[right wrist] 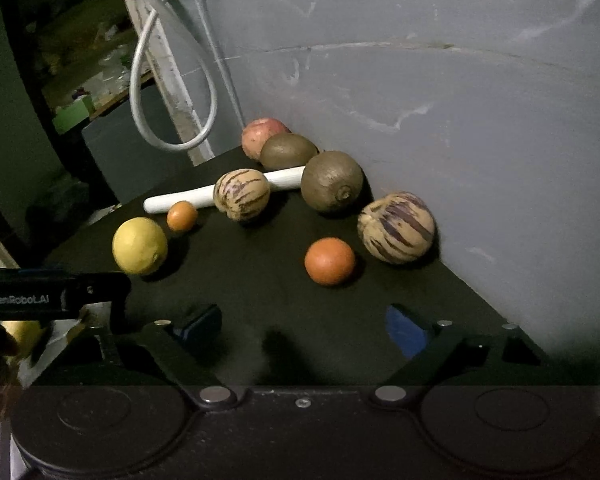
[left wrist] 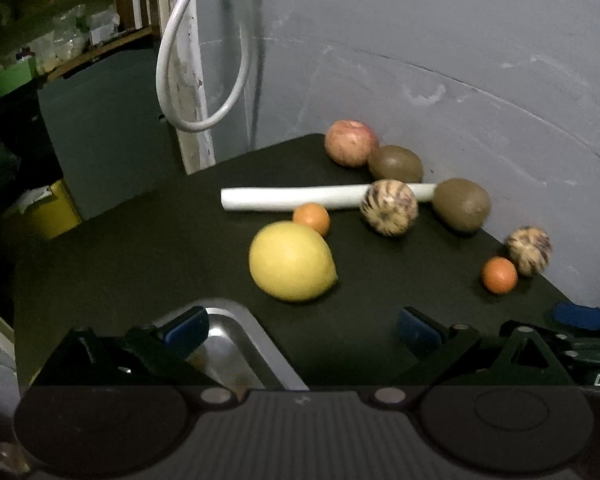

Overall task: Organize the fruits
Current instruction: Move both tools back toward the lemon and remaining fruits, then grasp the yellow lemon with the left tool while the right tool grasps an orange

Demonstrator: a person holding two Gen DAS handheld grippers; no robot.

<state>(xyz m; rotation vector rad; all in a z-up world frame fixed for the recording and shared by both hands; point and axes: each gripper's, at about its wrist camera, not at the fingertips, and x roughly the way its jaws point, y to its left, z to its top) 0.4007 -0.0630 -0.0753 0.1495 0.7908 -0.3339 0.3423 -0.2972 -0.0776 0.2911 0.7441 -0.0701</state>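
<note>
Black table (right wrist: 260, 304): lemon (left wrist: 291, 261), two small oranges (right wrist: 329, 261), two striped melons (right wrist: 396, 227), two kiwis (right wrist: 332, 181), apple (left wrist: 351, 143), white stick (left wrist: 284, 199). Steel tray (left wrist: 228, 344) near the left gripper (left wrist: 302, 330). Left gripper and right gripper (right wrist: 302, 326): fingers apart, holding nothing.

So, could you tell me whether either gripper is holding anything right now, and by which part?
Nothing is held. The left gripper and the right gripper are both open and empty, short of the lemon and orange.
</note>
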